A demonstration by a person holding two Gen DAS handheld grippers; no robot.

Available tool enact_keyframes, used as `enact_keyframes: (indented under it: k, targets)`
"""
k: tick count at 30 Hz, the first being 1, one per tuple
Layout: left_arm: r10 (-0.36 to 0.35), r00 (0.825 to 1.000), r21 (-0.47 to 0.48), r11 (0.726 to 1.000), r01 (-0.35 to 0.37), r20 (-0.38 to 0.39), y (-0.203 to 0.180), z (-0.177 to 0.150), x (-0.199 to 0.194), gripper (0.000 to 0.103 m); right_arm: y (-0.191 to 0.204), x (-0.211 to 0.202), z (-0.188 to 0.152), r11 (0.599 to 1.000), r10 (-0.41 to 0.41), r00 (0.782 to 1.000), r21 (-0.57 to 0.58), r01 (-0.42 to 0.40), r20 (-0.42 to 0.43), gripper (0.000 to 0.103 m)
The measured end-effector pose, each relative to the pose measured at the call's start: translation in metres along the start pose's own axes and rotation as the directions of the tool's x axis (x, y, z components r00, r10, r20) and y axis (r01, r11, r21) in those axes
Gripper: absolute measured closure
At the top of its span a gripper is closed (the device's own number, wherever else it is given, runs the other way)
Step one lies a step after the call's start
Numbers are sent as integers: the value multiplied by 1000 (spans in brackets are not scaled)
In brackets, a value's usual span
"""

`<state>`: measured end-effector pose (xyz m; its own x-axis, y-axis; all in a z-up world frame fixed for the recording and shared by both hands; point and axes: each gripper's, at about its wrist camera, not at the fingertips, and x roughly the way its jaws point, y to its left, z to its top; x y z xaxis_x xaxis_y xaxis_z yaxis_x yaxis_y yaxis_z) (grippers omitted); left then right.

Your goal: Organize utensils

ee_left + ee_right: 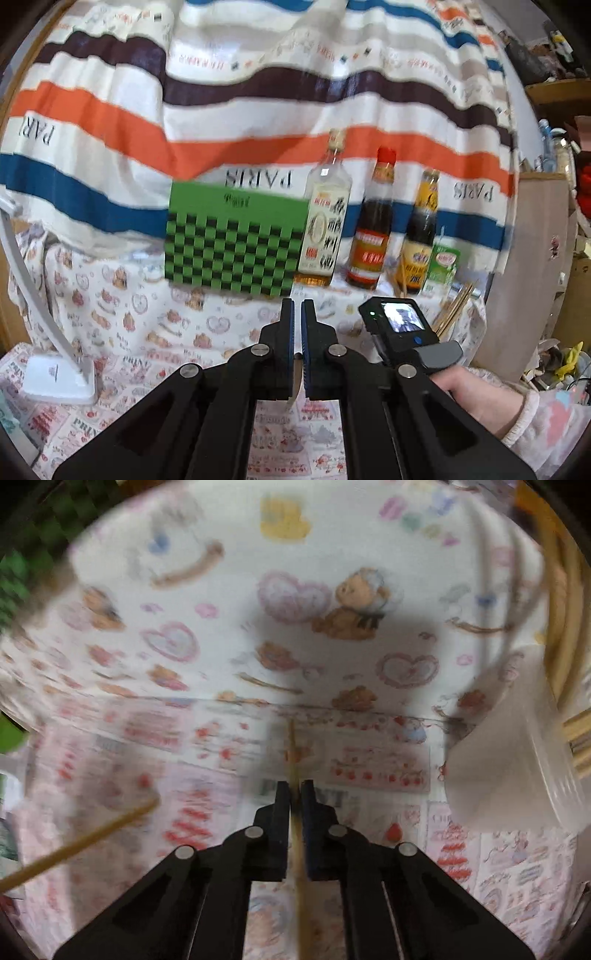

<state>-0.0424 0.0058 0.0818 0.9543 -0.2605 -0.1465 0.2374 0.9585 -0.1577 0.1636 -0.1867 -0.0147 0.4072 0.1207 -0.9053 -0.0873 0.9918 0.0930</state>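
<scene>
Left tongs (297,314): nearest the lens in the left wrist view, clenched, pointing almost level at the back of the desk (155,332); a thin pale sliver (297,373) shows low in the slot between the pads, too little of it to name.
Right tongs seen from the left (402,325): just to the side, only the camera block and a hand (476,387) in a pale sleeve show; the tips are out of sight here.
Back row: green checked box (236,243), then three sauce bottles (373,225), a small green carton (443,269), and a bundle of chopsticks (456,306) sticking up behind.
Right tongs (295,794): nearest the lens in the right wrist view, tipped steeply down over the printed cloth, clamped on a single bamboo chopstick (295,842) that runs lengthwise through the slot and pokes out past the tips.
Second stick (77,845): lying loose at the lower left, apart from the tongs.
White tub (517,746): at the right, with more sticks (569,627) beside it, probably the collecting spot.
Handling, as a judgement: light, stiff, smooth and round, so it will tend to roll or swivel between the pads.
Where to hold: near the middle, squarely across the pads, to stop the ends swinging.
</scene>
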Motion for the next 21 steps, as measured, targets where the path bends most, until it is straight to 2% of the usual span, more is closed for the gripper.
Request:
enact_keyframes:
  k: [2, 4, 6, 8, 10, 11, 14, 18, 19, 21]
  targets:
    - [-17, 999, -4, 1000, 17, 40, 1, 4, -11, 101, 1, -40, -2, 999, 20, 991, -34, -16, 136, 98]
    - [-27, 997, -14, 1000, 28, 67, 2, 8, -19, 101, -2, -78, -7, 997, 70, 965, -37, -62, 254, 98]
    - [-37, 997, -15, 999, 38, 69, 2, 13, -21, 101, -6, -117, -11, 991, 136, 922, -44, -129, 362, 98]
    - [-48, 997, -17, 999, 49, 60, 1, 18, -21, 101, -16, -155, -21, 988, 153, 870, -44, -150, 468, 98]
    - [-101, 995, -36, 994, 101, -8, -3, 27, -14, 101, -24, -180, -28, 987, 153, 827, -50, -150, 542, 98]
    - [-106, 994, -21, 994, 105, -22, -9, 32, -13, 101, -30, -191, -31, 988, 147, 803, -53, -143, 578, 98]
    - [-57, 998, 102, 993, 56, 3, -40, 46, -16, 101, -49, -219, -40, 988, 141, 751, -41, -151, 645, 98]
    - [-27, 1000, 232, 972, 23, 14, -84, 63, -10, 101, -60, -228, -45, 992, 106, 722, -18, -129, 684, 98]
    - [-28, 1000, 255, 967, 27, 1, -95, 67, -6, 101, -67, -232, -46, 991, 110, 716, -17, -136, 690, 98]
    - [-27, 997, 277, 960, 48, -77, -115, 76, 12, 100, -79, -238, -50, 988, 118, 697, -13, -154, 707, 98]
